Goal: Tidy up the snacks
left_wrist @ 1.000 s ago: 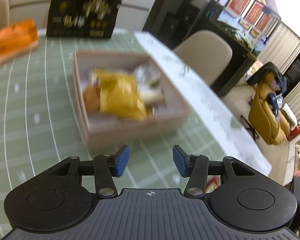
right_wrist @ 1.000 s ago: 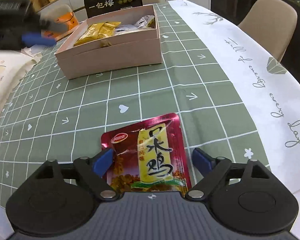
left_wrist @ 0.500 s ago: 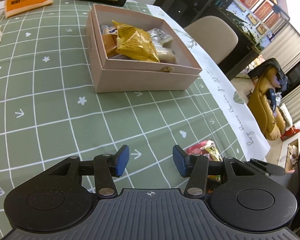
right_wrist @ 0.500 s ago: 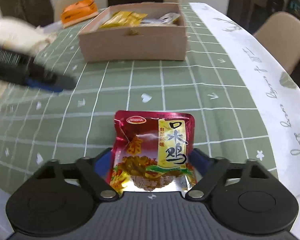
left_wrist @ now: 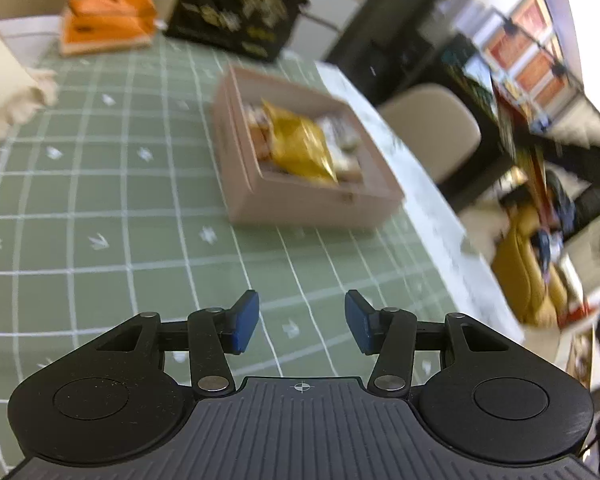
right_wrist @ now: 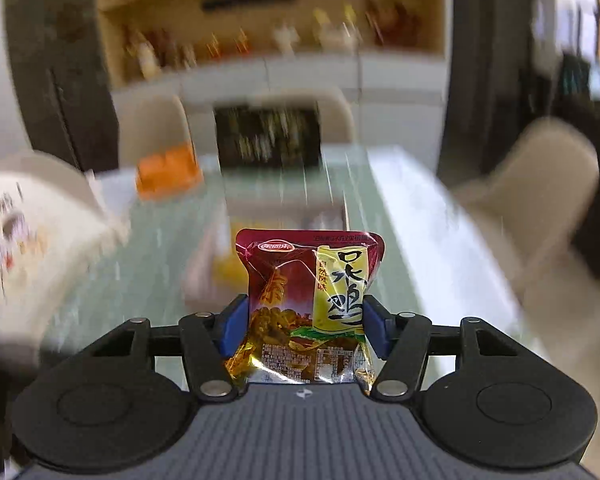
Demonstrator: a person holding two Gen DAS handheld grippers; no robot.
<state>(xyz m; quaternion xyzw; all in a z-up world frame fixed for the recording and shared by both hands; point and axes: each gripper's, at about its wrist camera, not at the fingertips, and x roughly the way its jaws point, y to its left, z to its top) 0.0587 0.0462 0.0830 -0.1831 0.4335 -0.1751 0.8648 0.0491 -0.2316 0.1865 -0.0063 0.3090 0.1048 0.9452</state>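
Pink box (right_wrist: 220, 248) blurred, half hidden behind packet (right_wrist: 308, 304).

Bare green tablecloth (left_wrist: 112, 208) lies open before the pink box (left_wrist: 300, 200); orange pack (left_wrist: 106, 20) and black bag (left_wrist: 236, 20) block behind

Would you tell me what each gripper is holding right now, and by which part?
The right gripper clamps the red snack packet across its lower half, by its side edges. The left gripper holds nothing.
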